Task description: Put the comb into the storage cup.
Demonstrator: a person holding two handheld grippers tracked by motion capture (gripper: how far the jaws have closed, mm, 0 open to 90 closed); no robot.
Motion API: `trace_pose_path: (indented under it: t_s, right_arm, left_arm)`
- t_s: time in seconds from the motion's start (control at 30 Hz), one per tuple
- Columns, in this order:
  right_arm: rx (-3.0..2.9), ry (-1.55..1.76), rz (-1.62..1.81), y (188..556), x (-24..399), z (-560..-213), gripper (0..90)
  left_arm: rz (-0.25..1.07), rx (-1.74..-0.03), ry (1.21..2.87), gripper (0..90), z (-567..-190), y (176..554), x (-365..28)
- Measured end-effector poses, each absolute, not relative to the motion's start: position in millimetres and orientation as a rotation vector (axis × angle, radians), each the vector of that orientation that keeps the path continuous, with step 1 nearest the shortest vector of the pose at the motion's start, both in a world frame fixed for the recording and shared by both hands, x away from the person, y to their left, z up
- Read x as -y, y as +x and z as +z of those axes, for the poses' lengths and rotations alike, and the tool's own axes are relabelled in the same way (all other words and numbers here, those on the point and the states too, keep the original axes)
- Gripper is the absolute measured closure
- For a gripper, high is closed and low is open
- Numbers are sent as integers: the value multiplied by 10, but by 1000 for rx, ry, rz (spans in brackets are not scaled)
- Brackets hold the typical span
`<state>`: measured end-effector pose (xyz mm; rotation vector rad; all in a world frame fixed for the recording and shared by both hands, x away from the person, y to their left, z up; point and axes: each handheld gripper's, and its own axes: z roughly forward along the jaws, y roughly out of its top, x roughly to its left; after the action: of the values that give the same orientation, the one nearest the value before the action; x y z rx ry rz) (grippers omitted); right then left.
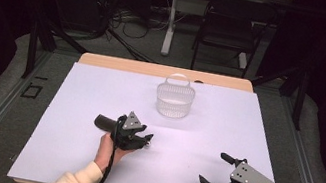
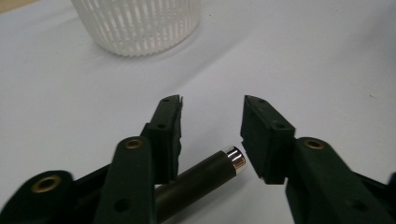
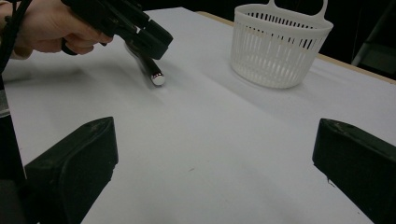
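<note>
A dark cylinder (image 2: 201, 175) with a chrome tip (image 2: 235, 158) lies flat on the white table sheet (image 1: 205, 129). My left gripper (image 2: 212, 105) is low over it with one jaw on each side. The cylinder runs aslant under the left jaw and its tip stops just short of the right jaw, with a gap still showing. In the right gripper view the left gripper (image 3: 152, 37) straddles the cylinder (image 3: 150, 69). In the high view my left gripper (image 1: 145, 136) is left of centre. My right gripper (image 1: 216, 170) rests open near the front right edge, with nothing between its jaws.
A white slatted basket (image 1: 174, 101) with a loop handle stands upright at the middle back of the sheet, beyond the left gripper. The wooden table edge (image 1: 164, 71) runs behind it. A chair and cables stand on the floor past the table.
</note>
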<state>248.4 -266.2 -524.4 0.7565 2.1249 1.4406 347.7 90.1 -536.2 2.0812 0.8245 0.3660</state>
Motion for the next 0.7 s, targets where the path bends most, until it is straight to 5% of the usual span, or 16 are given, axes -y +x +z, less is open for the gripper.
trace_pose_path:
  t_s: [0.4,0.7]
  right_arm:
    - [-2129,749,1439,2485,2658,-5243,0]
    - [-2129,752,1440,2486,2665,-5245,0]
  left_arm:
    - [316,-845,2110,886,-5455,3546,-841]
    - [293,-830,2130,900,-5472,3563,-802]
